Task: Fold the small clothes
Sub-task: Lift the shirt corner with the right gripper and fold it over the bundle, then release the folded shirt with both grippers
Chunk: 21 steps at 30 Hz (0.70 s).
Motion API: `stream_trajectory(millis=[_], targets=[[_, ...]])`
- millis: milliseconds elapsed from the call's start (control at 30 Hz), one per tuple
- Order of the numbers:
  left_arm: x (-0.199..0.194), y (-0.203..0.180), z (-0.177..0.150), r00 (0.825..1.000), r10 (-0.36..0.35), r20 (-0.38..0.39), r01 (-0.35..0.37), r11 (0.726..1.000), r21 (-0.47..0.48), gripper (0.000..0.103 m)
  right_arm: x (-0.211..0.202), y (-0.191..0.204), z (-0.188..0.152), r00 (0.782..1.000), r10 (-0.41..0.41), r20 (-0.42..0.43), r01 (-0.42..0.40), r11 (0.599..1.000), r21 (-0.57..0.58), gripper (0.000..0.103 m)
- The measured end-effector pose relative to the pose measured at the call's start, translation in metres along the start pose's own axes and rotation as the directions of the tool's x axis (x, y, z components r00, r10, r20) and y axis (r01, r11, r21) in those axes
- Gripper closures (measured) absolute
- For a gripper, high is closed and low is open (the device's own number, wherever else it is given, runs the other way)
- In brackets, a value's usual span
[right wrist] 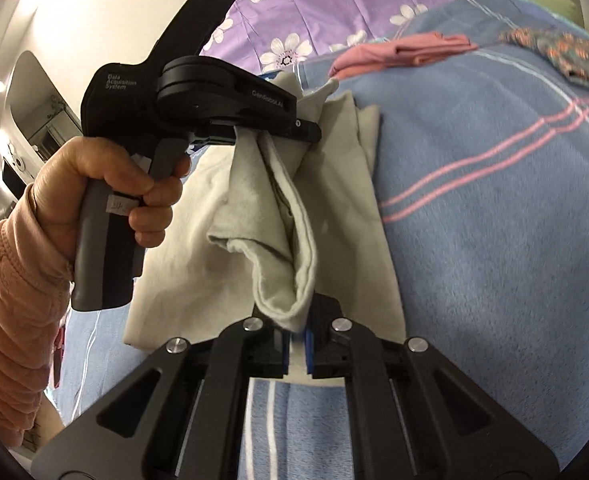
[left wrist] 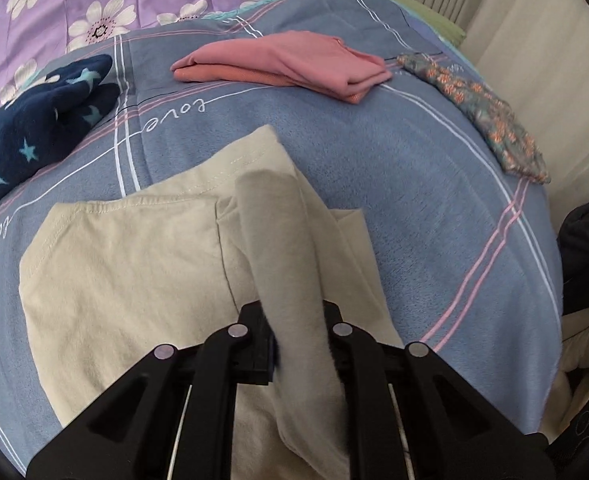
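- Over the blue plaid blanket (left wrist: 434, 208) on the bed, the left hand-held gripper (left wrist: 294, 344) pinches a raised fold of the beige garment (left wrist: 134, 272).
- The right hand-held gripper (right wrist: 296, 340) is clamped on the same garment's other bunched edge.

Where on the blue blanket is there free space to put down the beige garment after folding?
Free: the wide blue blanket patch between the beige garment, the pink folded clothes and the floral cloth. Also a narrower strip between the navy star garment and the pink pile. Crowded: the far edge and left side.
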<state>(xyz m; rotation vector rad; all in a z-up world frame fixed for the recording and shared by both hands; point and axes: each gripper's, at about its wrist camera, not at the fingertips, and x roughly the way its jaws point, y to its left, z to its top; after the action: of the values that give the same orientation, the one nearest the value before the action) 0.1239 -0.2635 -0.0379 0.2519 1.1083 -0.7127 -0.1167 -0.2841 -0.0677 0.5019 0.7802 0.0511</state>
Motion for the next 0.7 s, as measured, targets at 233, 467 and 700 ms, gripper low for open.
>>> stream_trajectory(millis=[233,467,700], targets=[[-0.024,-0.007,-0.005,0.994,-0.065,0.086,0.063,0.998,0.026,0.059,0.004,-0.007,0.0,1.0,0.022,-0.023,-0.021,0.999,0.025,0.098],[-0.1,-0.002,-0.056,0.967,-0.02,0.256,-0.004,0.996,0.094,0.036,0.002,-0.024,-0.002,0.996,0.073,-0.043,-0.068,0.992,0.105,0.088],[-0.112,0.022,-0.158,0.971,0.118,0.207,-0.144,0.982,0.118,0.033,0.005,-0.024,0.008,0.994,0.086,-0.063,-0.08,0.992,0.099,0.082]])
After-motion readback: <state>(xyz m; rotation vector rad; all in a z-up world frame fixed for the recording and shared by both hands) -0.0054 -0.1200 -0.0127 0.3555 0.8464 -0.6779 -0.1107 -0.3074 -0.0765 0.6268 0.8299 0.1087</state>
